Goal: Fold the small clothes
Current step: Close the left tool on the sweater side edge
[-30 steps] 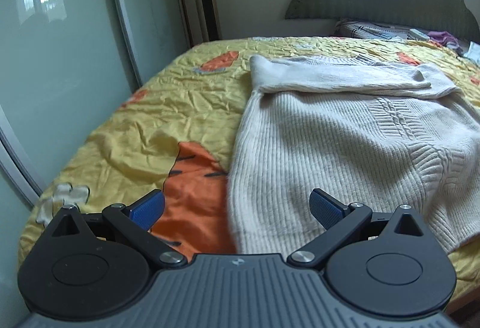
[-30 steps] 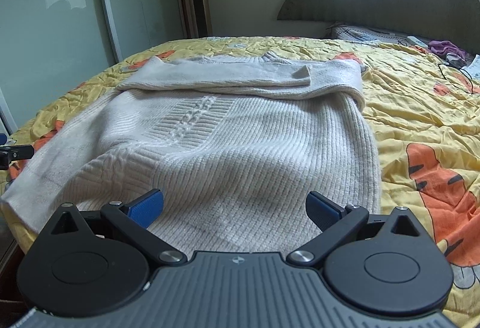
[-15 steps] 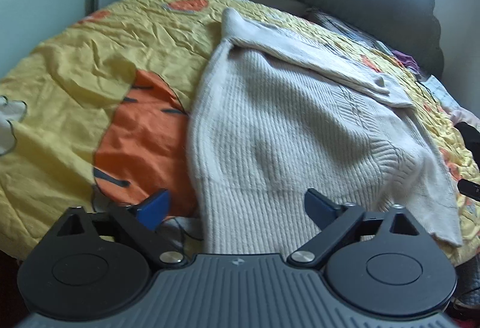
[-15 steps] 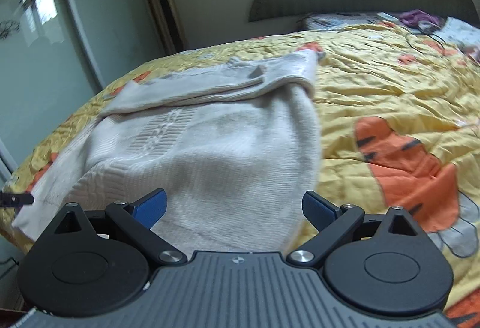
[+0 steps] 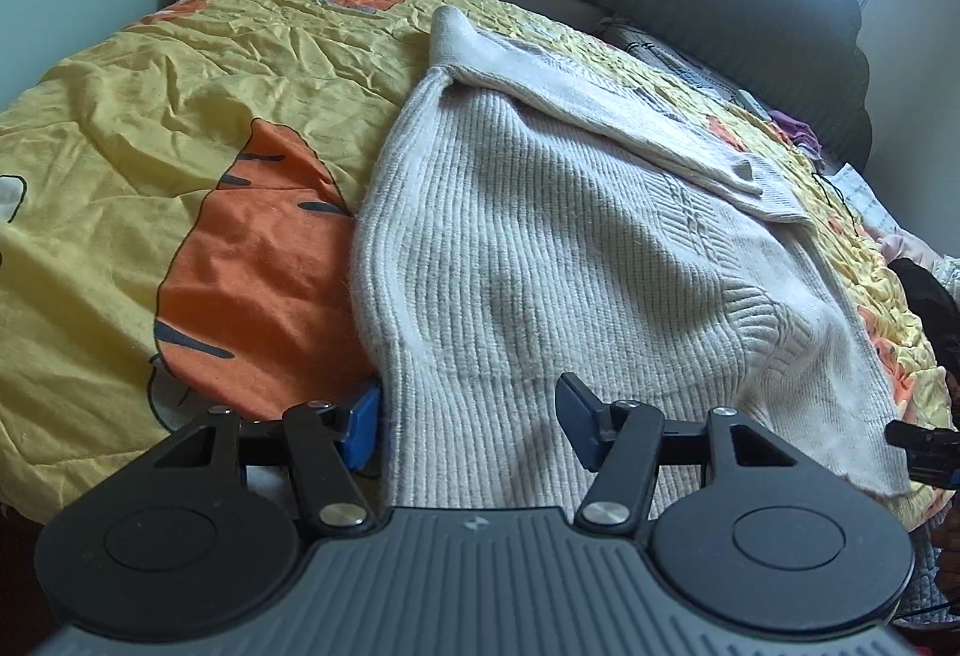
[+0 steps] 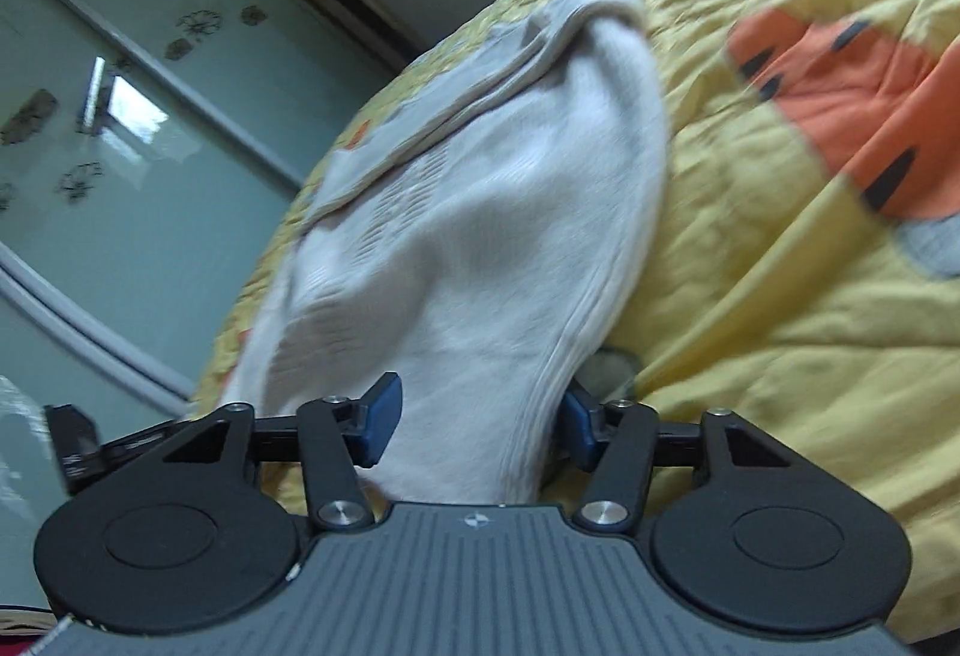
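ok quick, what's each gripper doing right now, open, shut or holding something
Left gripper: jaws closing around the near hem of the cream sweater, pads not yet pressing on it.
Right gripper: jaws closing, the sweater's other hem corner between them, not clamped yet.

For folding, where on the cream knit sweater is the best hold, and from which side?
Grip the sweater at its two bottom hem corners, coming in from the foot of the bed: sleeves already lie folded across the top. Left gripper and right gripper are closing there, with knit between the jaws.

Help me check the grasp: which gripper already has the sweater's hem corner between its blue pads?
Both. The left gripper straddles the sweater hem's left corner; the right gripper straddles the right corner, both closing.
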The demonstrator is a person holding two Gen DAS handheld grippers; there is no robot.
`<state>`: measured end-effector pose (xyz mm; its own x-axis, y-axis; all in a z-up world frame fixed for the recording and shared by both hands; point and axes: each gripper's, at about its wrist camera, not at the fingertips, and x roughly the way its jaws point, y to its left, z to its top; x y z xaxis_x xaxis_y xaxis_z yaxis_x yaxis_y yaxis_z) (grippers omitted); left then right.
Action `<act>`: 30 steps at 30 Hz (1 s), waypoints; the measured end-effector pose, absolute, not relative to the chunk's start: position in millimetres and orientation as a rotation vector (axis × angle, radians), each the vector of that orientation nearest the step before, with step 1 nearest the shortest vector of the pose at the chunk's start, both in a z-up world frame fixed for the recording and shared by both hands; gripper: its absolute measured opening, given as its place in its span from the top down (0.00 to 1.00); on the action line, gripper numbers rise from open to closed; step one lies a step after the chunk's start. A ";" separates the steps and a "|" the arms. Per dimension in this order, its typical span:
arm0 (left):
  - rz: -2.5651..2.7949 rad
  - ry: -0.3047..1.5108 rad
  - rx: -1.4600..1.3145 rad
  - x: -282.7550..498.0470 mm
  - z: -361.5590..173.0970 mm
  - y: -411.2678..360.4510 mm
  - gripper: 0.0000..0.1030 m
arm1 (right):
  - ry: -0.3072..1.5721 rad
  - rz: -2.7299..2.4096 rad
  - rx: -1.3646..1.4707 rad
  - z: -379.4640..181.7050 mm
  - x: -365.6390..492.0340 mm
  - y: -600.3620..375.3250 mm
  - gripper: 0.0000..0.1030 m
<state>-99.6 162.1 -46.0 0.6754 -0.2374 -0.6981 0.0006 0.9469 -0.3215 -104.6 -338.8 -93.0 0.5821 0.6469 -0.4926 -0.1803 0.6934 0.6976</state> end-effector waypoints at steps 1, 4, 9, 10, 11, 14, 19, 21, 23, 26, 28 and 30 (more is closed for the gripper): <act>-0.134 0.816 -0.310 -99.9 -46.4 160.5 0.46 | 0.819 0.537 0.658 -96.0 -103.1 -333.9 0.60; -0.101 0.810 -0.268 -100.1 -47.2 153.4 0.66 | 0.833 0.507 0.647 -101.4 -98.2 -322.0 0.87; -0.071 0.808 -0.305 -101.4 -43.6 161.6 0.90 | 0.802 0.508 0.609 -92.6 -101.4 -323.4 0.88; -0.067 0.799 -0.312 -103.0 -41.4 163.0 0.91 | 0.793 0.512 0.610 -89.8 -102.5 -324.6 0.88; -0.062 0.789 -0.313 -104.9 -38.3 163.2 0.92 | 0.779 0.514 0.614 -86.2 -104.2 -327.9 0.88; -0.068 0.742 -0.322 -110.9 -24.4 162.9 0.92 | 0.737 0.535 0.645 -73.6 -106.7 -339.3 0.88; -0.106 0.668 -0.367 -121.9 3.5 165.5 0.93 | 0.656 0.544 0.699 -50.8 -113.9 -365.7 0.88; -0.125 0.661 -0.376 -123.5 8.4 166.8 0.93 | 0.640 0.542 0.688 -44.6 -116.7 -371.2 0.88; -0.116 0.681 -0.380 -120.2 3.3 168.2 0.93 | 0.648 0.542 0.676 -45.8 -116.5 -372.9 0.88; -0.078 0.732 -0.389 -113.9 -12.4 169.8 0.93 | 0.708 0.532 0.670 -60.2 -113.2 -365.7 0.88; -0.088 0.720 -0.382 -115.0 -11.9 167.0 0.93 | 0.725 0.542 0.680 -64.8 -111.8 -362.4 0.88; -0.098 0.691 -0.369 -115.4 -4.1 164.2 0.93 | 0.708 0.559 0.689 -60.5 -109.7 -361.4 0.88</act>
